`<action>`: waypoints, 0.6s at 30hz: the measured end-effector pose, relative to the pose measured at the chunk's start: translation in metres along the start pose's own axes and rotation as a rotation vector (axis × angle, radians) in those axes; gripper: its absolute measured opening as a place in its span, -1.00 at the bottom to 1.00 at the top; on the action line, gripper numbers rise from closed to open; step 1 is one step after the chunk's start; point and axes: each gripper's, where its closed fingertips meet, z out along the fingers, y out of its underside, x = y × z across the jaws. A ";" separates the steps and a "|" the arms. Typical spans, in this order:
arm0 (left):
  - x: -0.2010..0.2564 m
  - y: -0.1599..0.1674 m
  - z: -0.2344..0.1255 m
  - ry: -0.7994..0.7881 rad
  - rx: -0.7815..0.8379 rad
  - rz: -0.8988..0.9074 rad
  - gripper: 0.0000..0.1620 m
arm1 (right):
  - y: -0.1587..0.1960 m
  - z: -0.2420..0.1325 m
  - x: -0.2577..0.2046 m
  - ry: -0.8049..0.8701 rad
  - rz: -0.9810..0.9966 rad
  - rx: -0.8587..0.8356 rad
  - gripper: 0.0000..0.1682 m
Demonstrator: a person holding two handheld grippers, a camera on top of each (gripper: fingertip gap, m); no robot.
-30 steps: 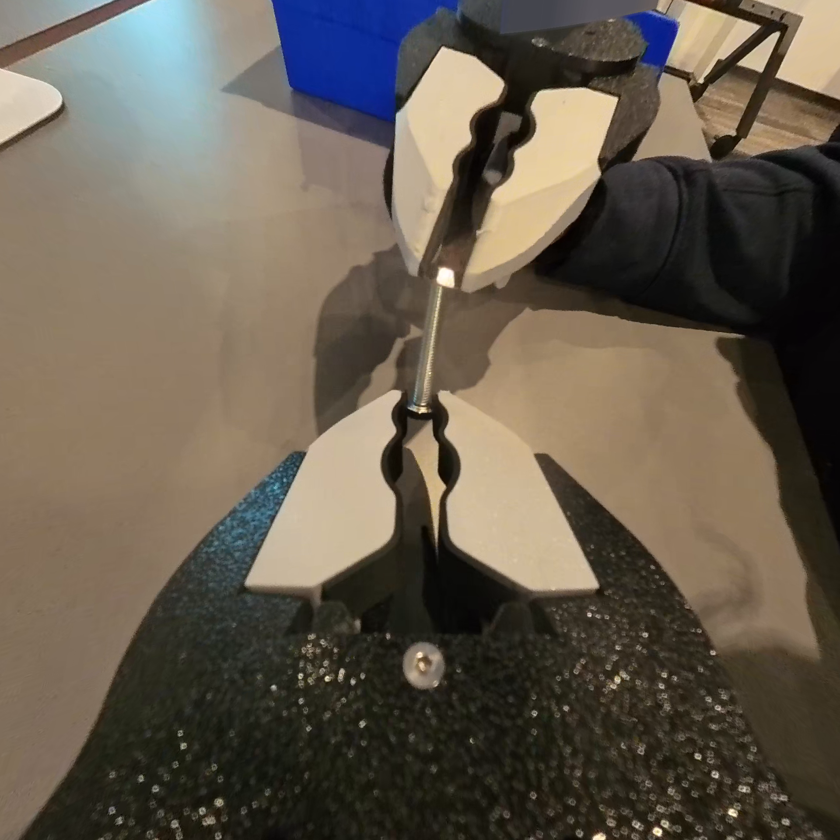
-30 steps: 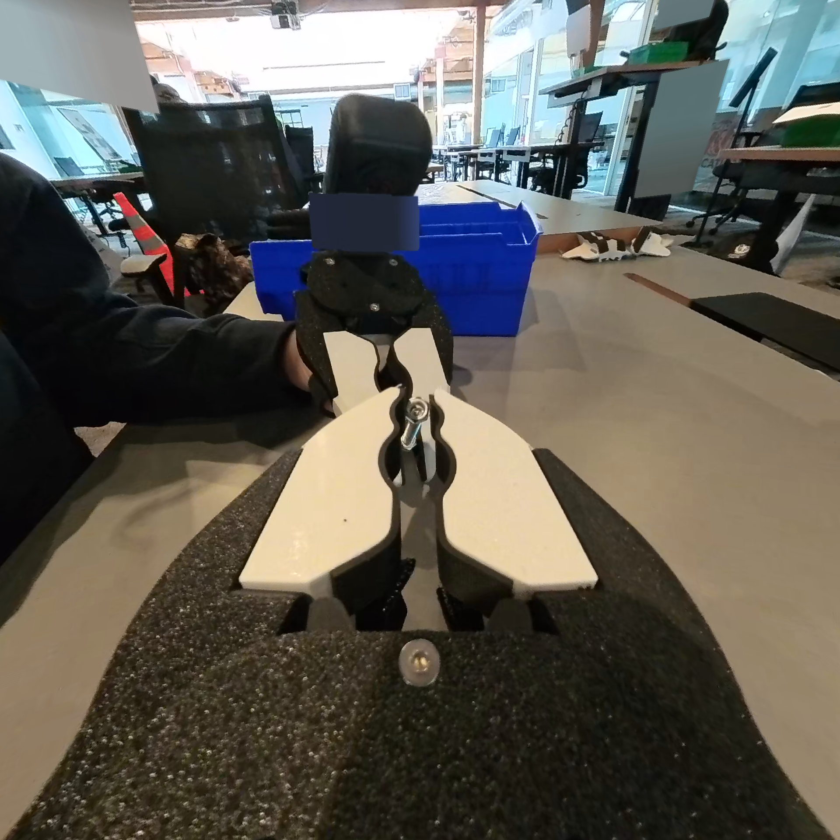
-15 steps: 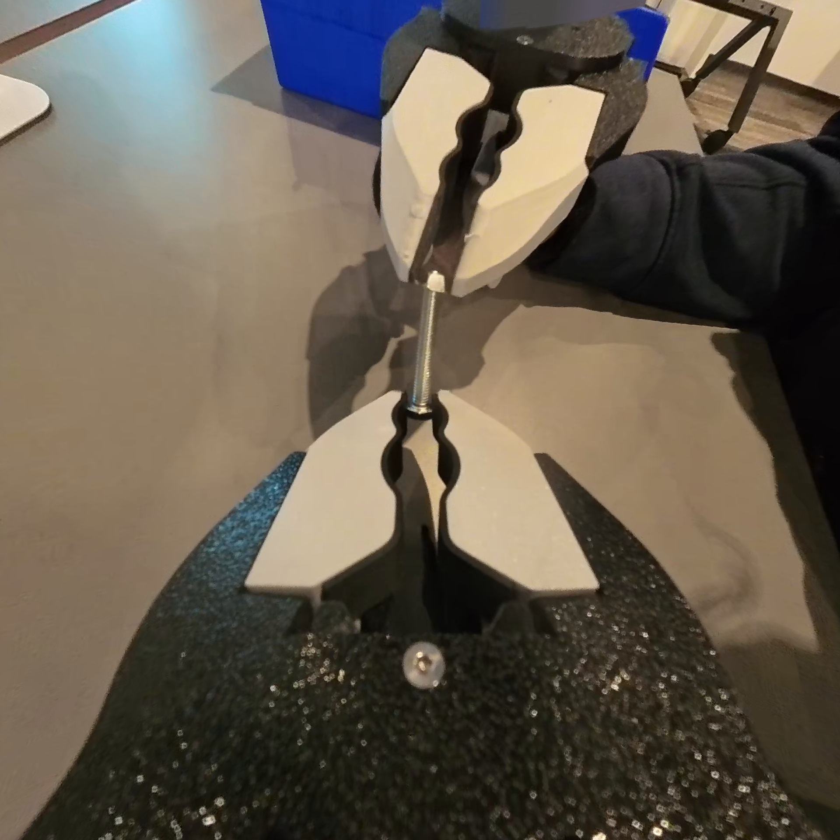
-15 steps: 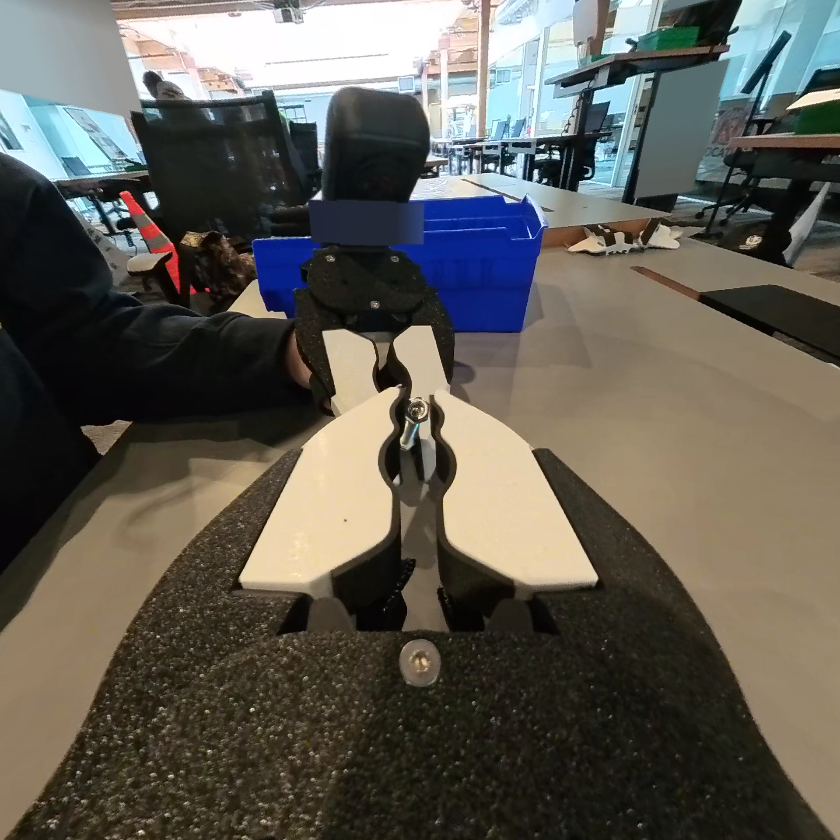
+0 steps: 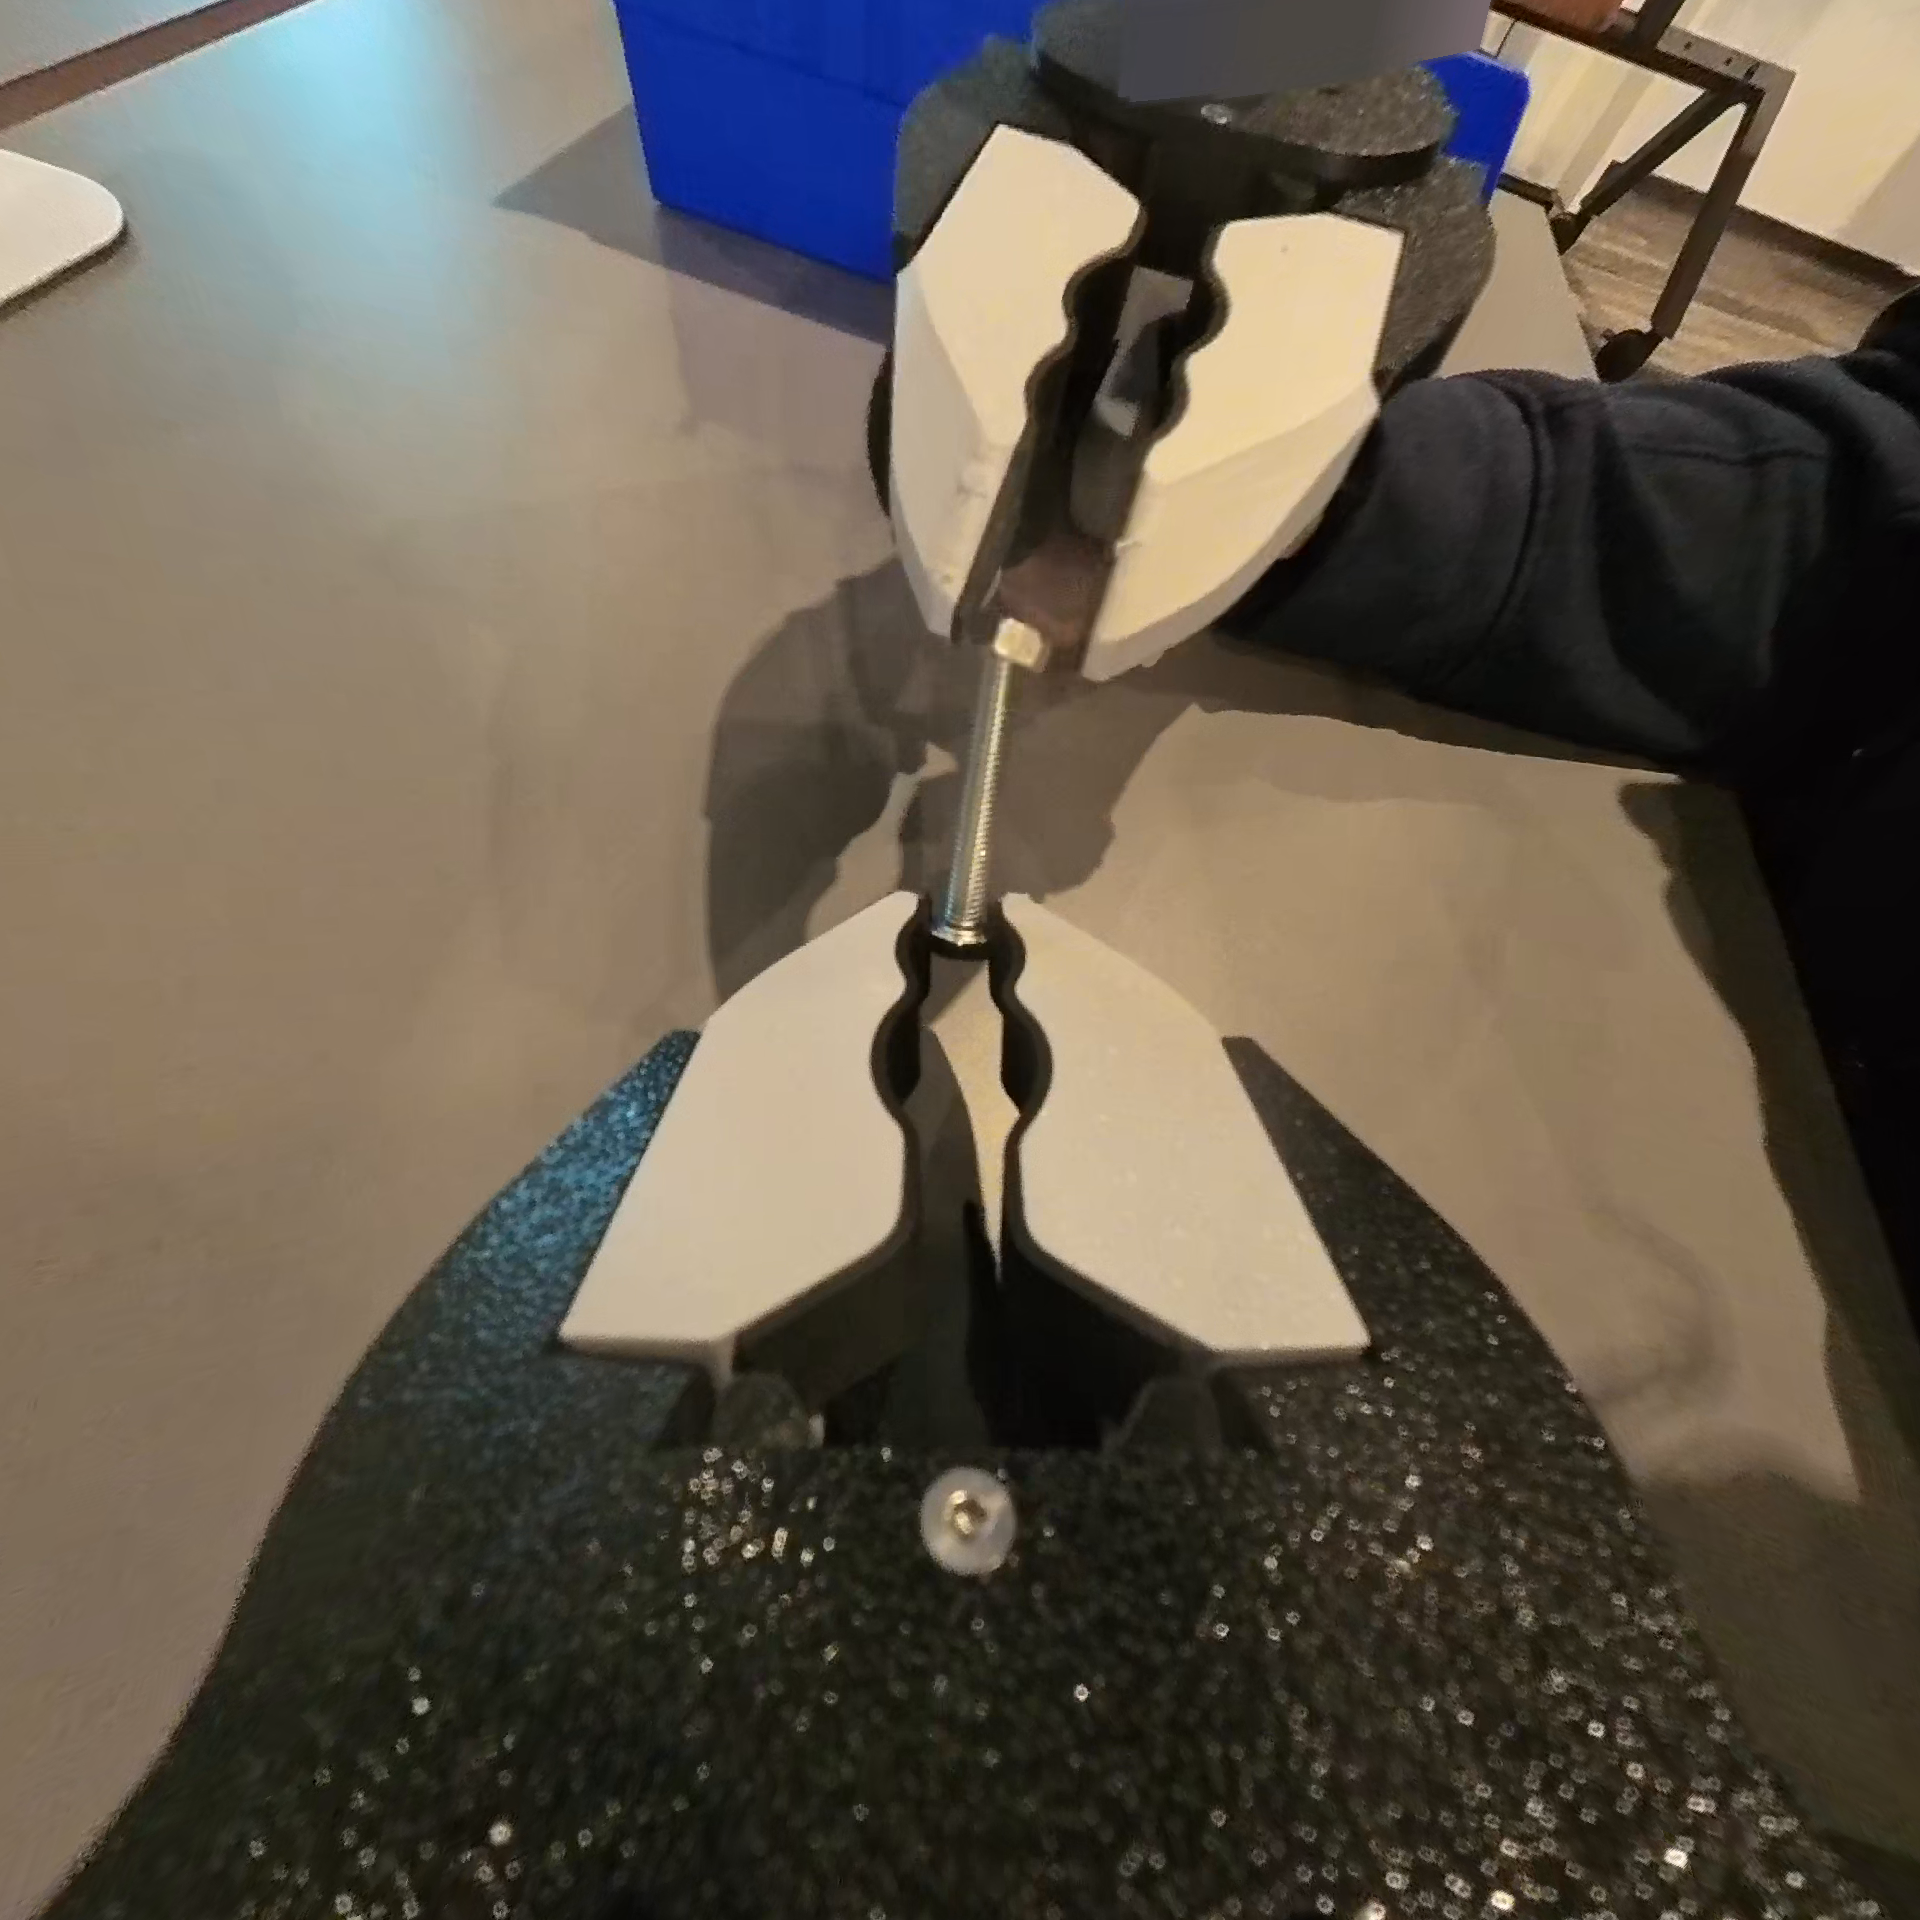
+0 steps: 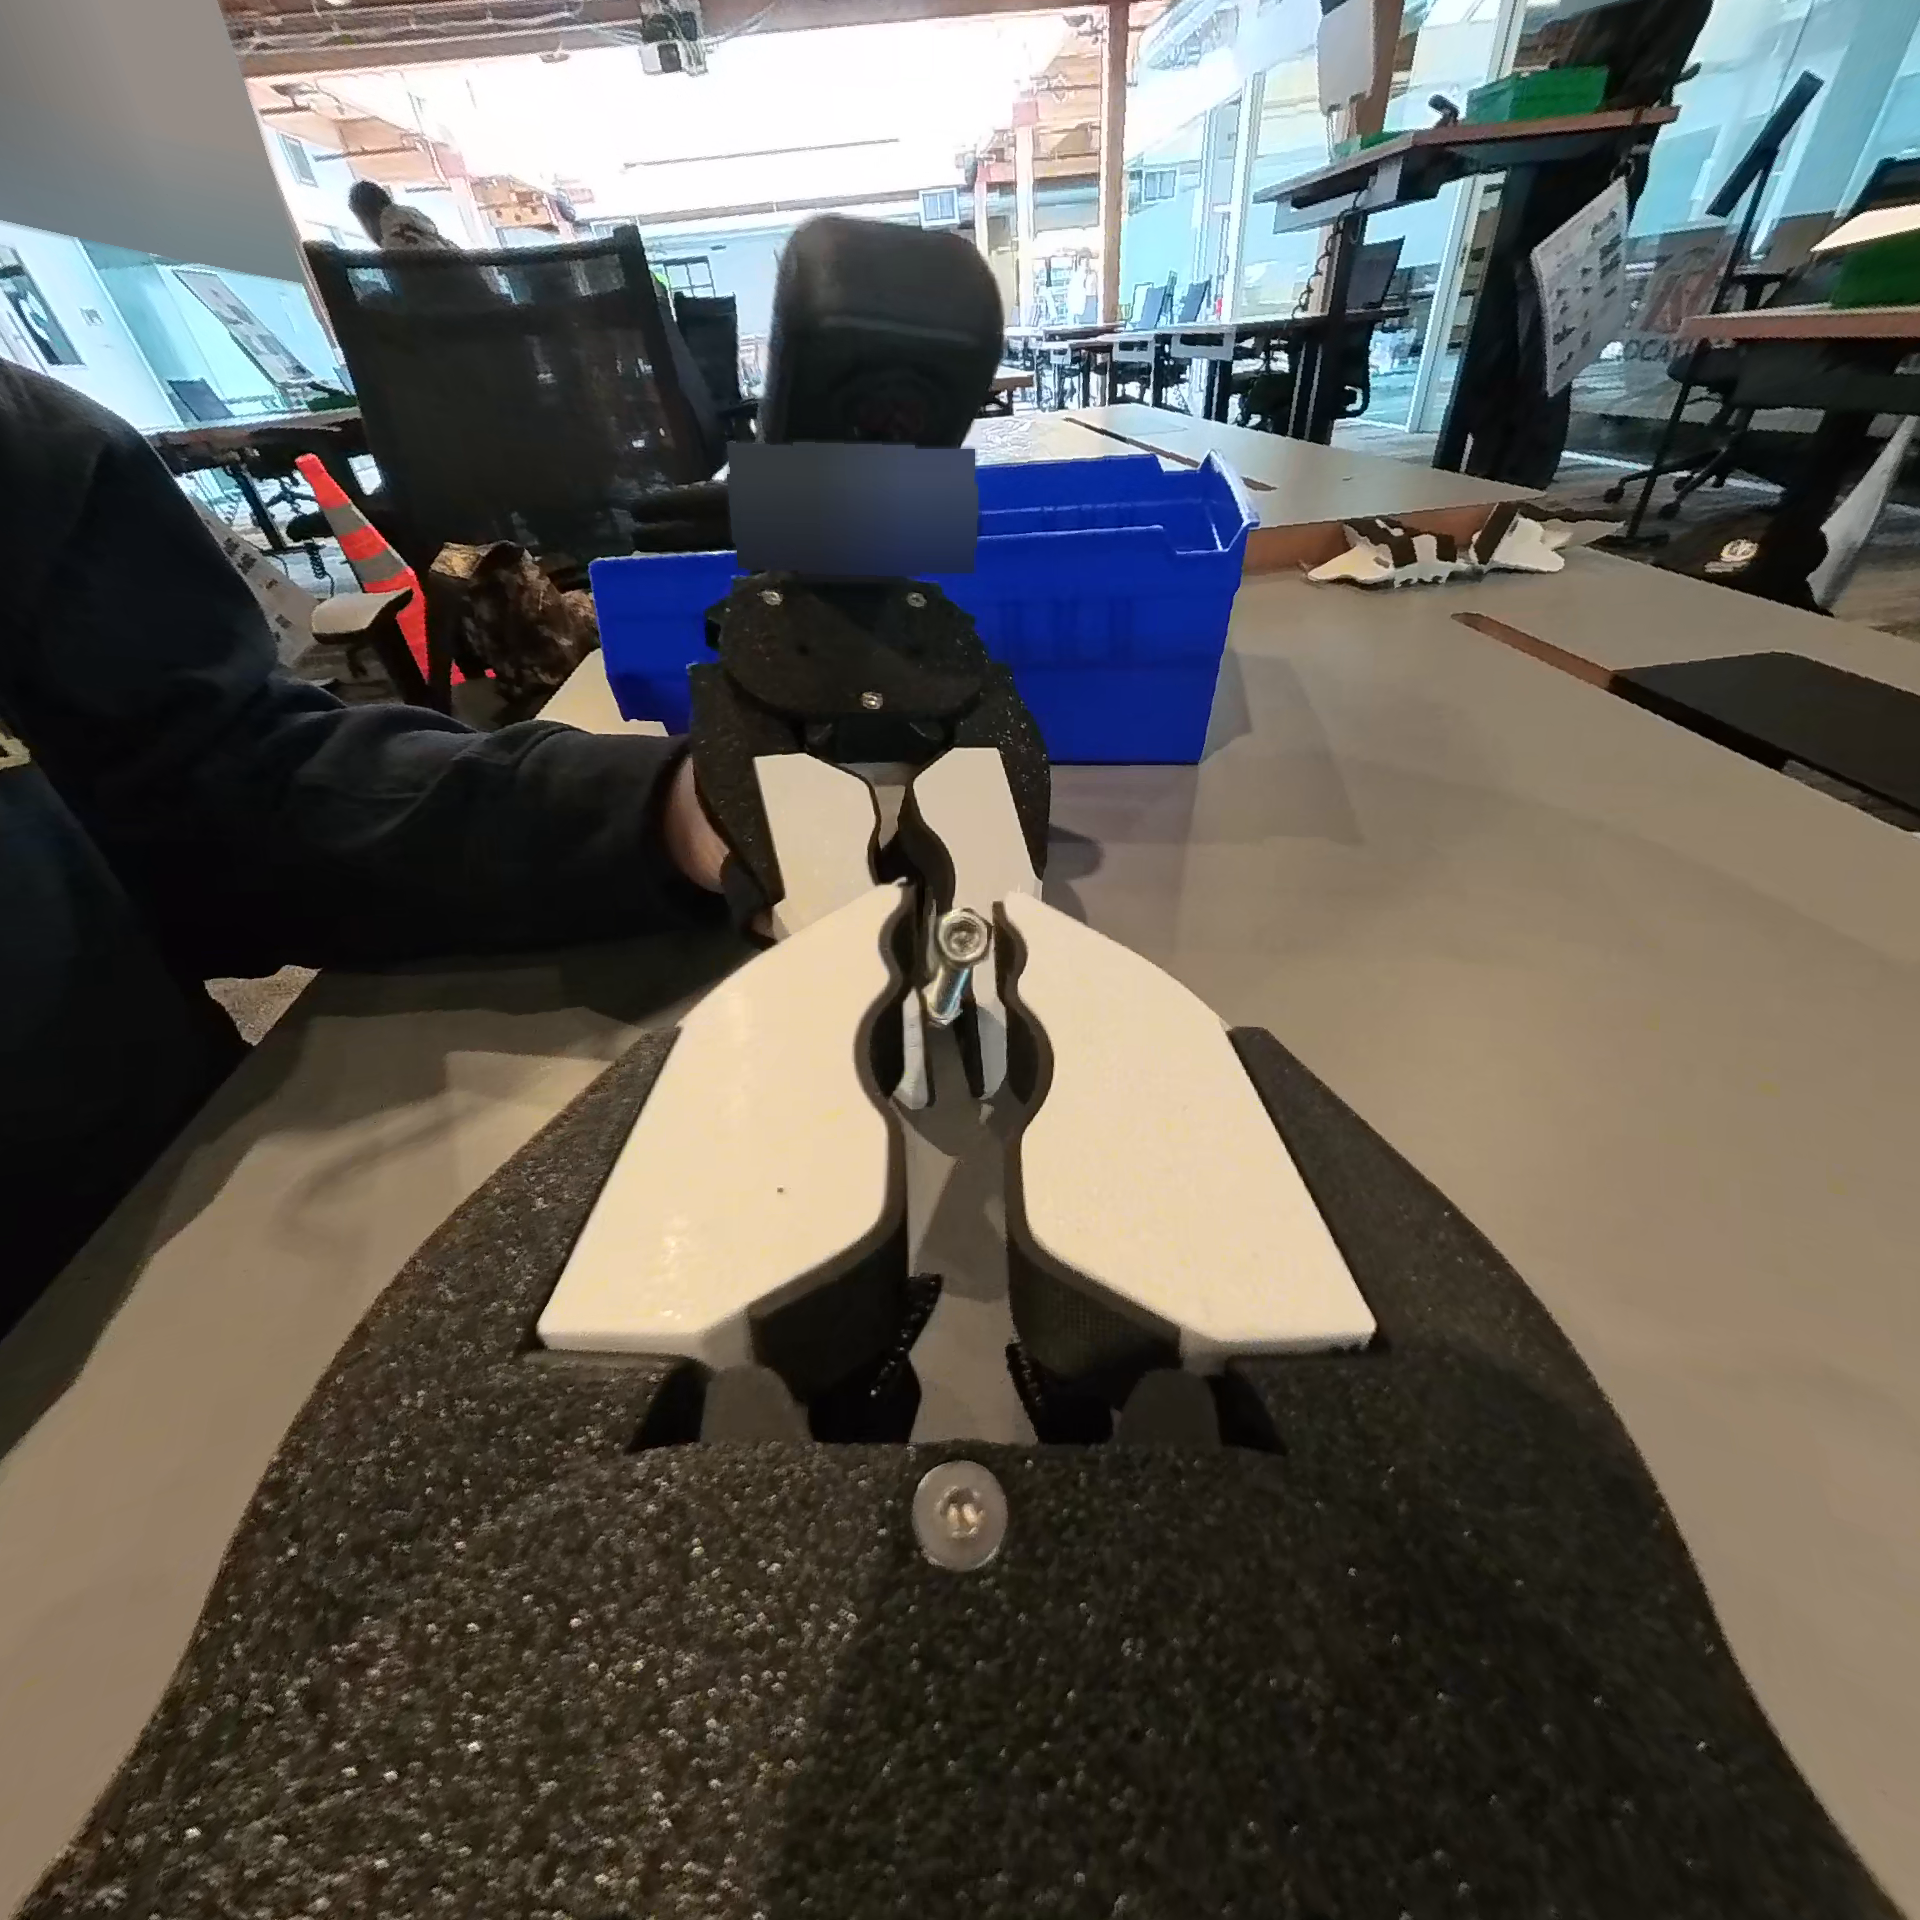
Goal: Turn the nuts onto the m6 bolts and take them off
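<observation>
In the left wrist view my left gripper (image 5: 961,920) is shut on the head end of a long silver bolt (image 5: 977,800). The bolt points away from me over the grey table (image 5: 364,623). A small hex nut (image 5: 1023,655) sits on its far end. My right gripper (image 5: 1029,644) faces it from the far side, jaws slightly apart around the nut. In the right wrist view the right gripper (image 6: 951,909) shows a narrow gap on each side of the nut (image 6: 958,940). The left gripper's fingers (image 6: 810,831) show behind it.
A blue bin (image 6: 1101,665) stands on the table behind the grippers and also shows in the left wrist view (image 5: 779,125). A person's dark sleeves (image 5: 1558,540) (image 6: 312,810) reach in. A black mat (image 6: 1787,717) lies at the right, a white object (image 5: 42,229) at far left. The gap from one gripper's tips to the other's is roughly 6 centimeters.
The right gripper's jaws have spread apart from around the bolt's far end, and the nut now shows there. The left gripper still holds the bolt in the same place.
</observation>
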 end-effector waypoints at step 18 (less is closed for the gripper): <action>-0.023 -0.010 -0.012 -0.122 0.108 -0.103 -0.88 | 0.005 -0.013 0.034 0.224 0.030 -0.051 -0.82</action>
